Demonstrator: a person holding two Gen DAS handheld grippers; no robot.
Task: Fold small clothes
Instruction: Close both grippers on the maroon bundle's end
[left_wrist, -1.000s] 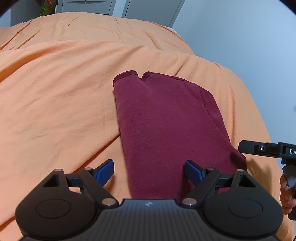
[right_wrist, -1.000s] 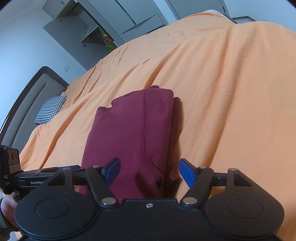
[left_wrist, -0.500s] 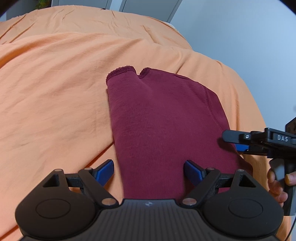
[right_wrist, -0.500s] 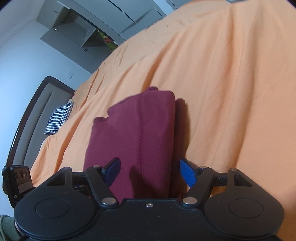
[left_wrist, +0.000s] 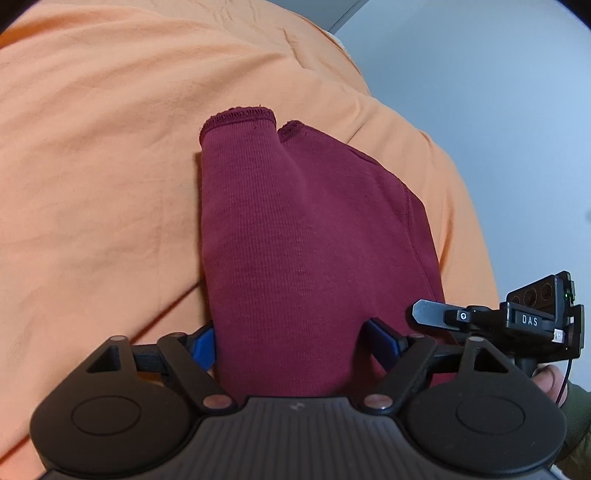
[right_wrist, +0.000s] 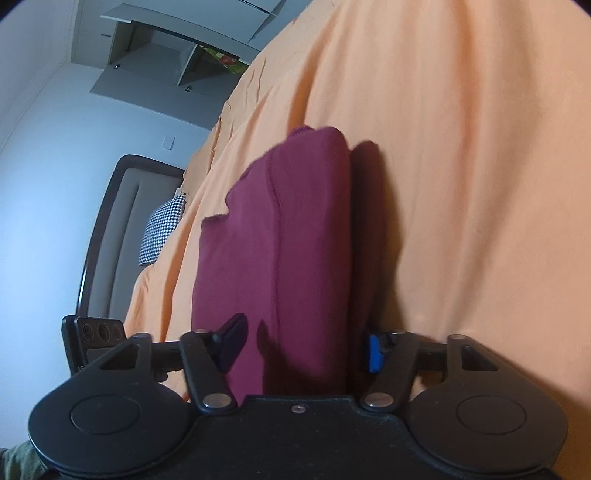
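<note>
Left wrist view, left tool (left_wrist: 290, 341) closing around maroon garment (left_wrist: 295, 240); right tool (right_wrist: 301, 343) likewise, orange bedspread (left_wrist: 92, 166)

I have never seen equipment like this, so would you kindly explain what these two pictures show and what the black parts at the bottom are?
A person holds a pair of hand-held tongs in each hand; there is no robot arm. Each picture comes from a camera on one pair, looking along its blue-tipped fingers. One shows the left tongs, the other the right tongs. A folded maroon garment lies on an orange bedcover. Both tongs straddle its near end and have just been closing, but whether the pads grip it yet is unclear. The right tongs also appear at the left view's edge.
</note>
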